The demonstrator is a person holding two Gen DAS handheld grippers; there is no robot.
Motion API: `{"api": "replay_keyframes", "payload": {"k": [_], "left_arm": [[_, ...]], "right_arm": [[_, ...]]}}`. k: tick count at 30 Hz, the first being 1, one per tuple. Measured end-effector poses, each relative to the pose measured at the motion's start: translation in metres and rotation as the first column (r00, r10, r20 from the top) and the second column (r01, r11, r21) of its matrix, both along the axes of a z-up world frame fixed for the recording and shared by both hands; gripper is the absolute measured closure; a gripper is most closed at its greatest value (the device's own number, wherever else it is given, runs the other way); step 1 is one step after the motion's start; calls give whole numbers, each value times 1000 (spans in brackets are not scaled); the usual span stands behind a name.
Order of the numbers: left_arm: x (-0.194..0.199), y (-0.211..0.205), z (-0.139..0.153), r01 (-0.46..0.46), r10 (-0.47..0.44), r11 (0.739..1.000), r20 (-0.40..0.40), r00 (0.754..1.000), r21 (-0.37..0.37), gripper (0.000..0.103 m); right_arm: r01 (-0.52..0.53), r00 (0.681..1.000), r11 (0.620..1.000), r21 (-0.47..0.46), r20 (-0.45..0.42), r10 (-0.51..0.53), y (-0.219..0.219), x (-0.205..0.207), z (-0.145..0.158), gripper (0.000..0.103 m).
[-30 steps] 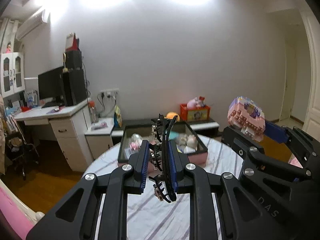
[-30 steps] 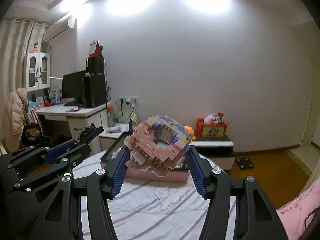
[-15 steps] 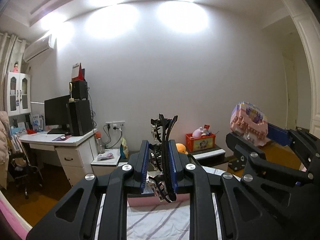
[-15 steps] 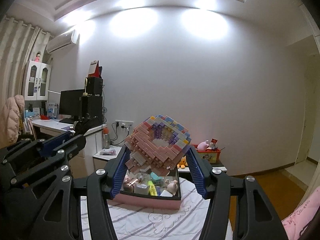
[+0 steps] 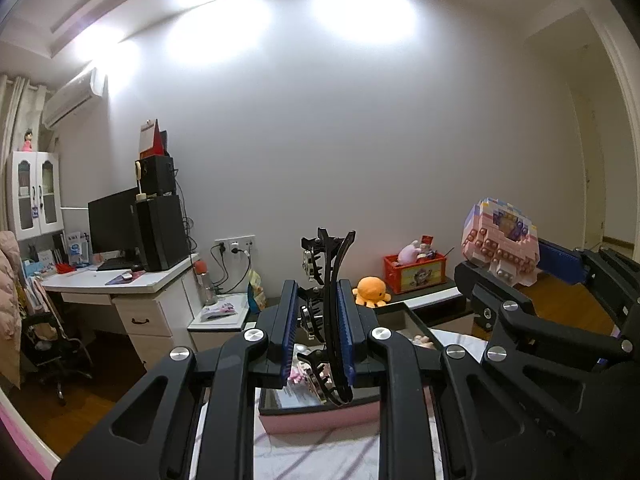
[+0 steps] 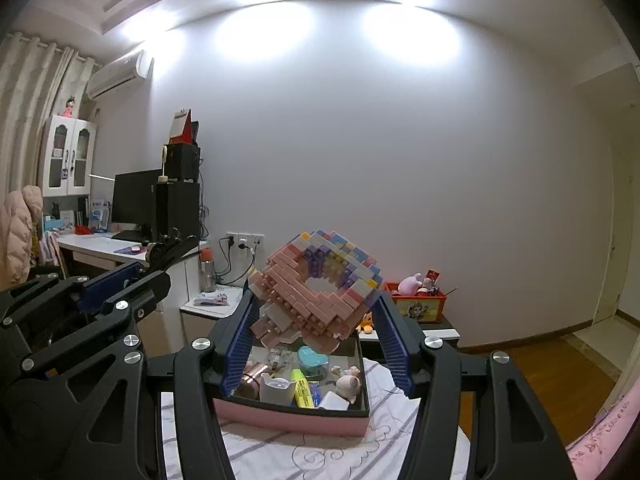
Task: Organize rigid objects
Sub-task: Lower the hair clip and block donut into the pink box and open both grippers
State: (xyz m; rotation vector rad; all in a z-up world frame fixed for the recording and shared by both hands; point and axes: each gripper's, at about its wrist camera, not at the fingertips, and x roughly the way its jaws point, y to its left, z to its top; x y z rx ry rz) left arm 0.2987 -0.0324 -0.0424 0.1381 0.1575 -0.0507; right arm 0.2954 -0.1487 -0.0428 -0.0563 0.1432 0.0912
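Observation:
My left gripper (image 5: 318,340) is shut on a black hair claw clip (image 5: 328,276), held upright above the pink storage box (image 5: 320,418). My right gripper (image 6: 314,344) is shut on a pink and pastel toy-brick model (image 6: 316,288), held above the same pink box (image 6: 292,416), which holds several small items such as a teal heart case (image 6: 313,360), a yellow highlighter (image 6: 302,390) and a pig figurine (image 6: 348,384). The brick model also shows in the left wrist view (image 5: 500,246), to the right of the clip.
The box stands on a round table with a white striped cloth (image 6: 312,456). Behind are a white desk (image 5: 116,288) with a monitor, a low cabinet with an orange plush (image 5: 370,290) and a red toy box (image 6: 416,306), and the wood floor (image 6: 532,372).
Both grippers have come closer to the pink box and tilted up, keeping their objects. The box now sits just under the fingers and its contents show in the right wrist view.

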Motion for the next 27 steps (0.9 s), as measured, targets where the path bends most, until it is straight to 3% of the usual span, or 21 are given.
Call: {"api": "replay_keyframes", "payload": {"k": [6,15,19,22,24,27], "left_arm": [[50,0,-14,-15,15,1000,-39,999,13,84],[155,4,-65,-23,31,999,-190,981,43,84],[190,4,-99,-29,41,998,-275,961,48,84],[211,5,-128,-22,26,1000,-361,932,17,84],[223,3,-146,-20,33,999,-413,910,35,83],[227,-4,-157,4,25,998,-419,908,69,83]], "right_arm": [[-1,1000,1000,-18,-29,0,7,49,-10,44],[10,990,999,-46,-138,-16,12,133,-46,44],[15,976,998,-59,-214,-27,13,168,-73,44],[11,961,997,-77,-274,-32,13,187,-94,44],[6,952,997,-83,-305,-32,13,194,-106,44],[13,930,996,-84,-364,-43,11,205,-127,44]]}}
